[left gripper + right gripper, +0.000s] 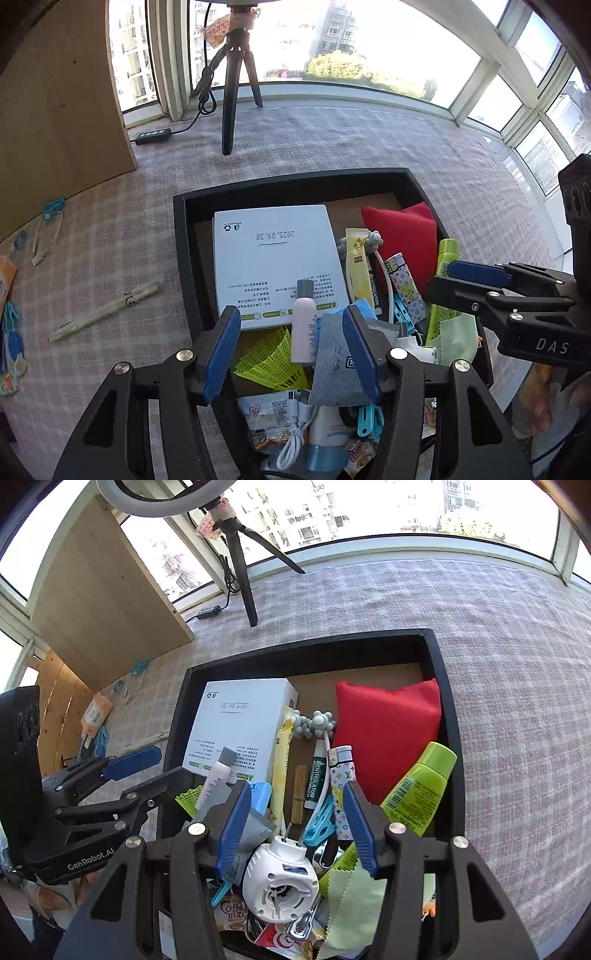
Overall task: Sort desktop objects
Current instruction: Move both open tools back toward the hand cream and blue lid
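Both open tools [291,354] [295,829] above cluttered tray [295,181].

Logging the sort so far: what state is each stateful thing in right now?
Left tongs: open, empty, above the tray.
Right tongs: open, empty.
Black rectangular tray: crowded with items.
Lime-green plastic tube: capped, lying down.
Pale pen: outside the tray, on the cloth.

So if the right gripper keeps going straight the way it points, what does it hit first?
Probably the white round plug-in device lying between the open right gripper fingers, in the black tray; depth is unclear.
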Demonstrator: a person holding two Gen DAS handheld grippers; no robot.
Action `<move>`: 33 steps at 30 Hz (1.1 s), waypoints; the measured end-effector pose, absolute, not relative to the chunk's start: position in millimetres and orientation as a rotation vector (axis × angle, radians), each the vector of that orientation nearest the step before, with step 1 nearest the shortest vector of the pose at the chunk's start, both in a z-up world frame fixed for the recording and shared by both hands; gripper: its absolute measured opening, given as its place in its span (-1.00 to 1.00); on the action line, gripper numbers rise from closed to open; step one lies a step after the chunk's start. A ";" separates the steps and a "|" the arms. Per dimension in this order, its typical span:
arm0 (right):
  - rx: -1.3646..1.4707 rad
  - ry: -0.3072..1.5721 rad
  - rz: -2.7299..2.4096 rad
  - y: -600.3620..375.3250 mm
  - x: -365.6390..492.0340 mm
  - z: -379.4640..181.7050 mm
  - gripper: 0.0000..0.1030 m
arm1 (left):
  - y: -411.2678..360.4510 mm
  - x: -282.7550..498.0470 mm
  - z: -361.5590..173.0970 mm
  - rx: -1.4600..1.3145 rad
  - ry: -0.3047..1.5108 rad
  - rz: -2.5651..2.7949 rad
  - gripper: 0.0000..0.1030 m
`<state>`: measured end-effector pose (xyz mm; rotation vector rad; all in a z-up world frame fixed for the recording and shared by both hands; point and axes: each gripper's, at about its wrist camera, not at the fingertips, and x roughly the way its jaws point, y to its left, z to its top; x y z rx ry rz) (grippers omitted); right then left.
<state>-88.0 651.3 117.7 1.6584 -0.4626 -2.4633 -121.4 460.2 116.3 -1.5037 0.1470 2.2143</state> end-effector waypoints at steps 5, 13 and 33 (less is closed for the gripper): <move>1.600 -0.350 -2.439 607.3 -88.2 130.6 0.00 | 400.9 -114.8 119.8 -1.529 0.149 2.268 0.10; 1.471 -0.259 -2.447 532.1 -92.6 148.8 0.11 | 286.8 -102.5 113.5 -1.604 0.077 2.388 0.11; 1.460 0.247 -2.130 285.5 -145.4 121.1 0.16 | 1.0 -59.3 45.4 -1.957 -0.554 2.618 0.20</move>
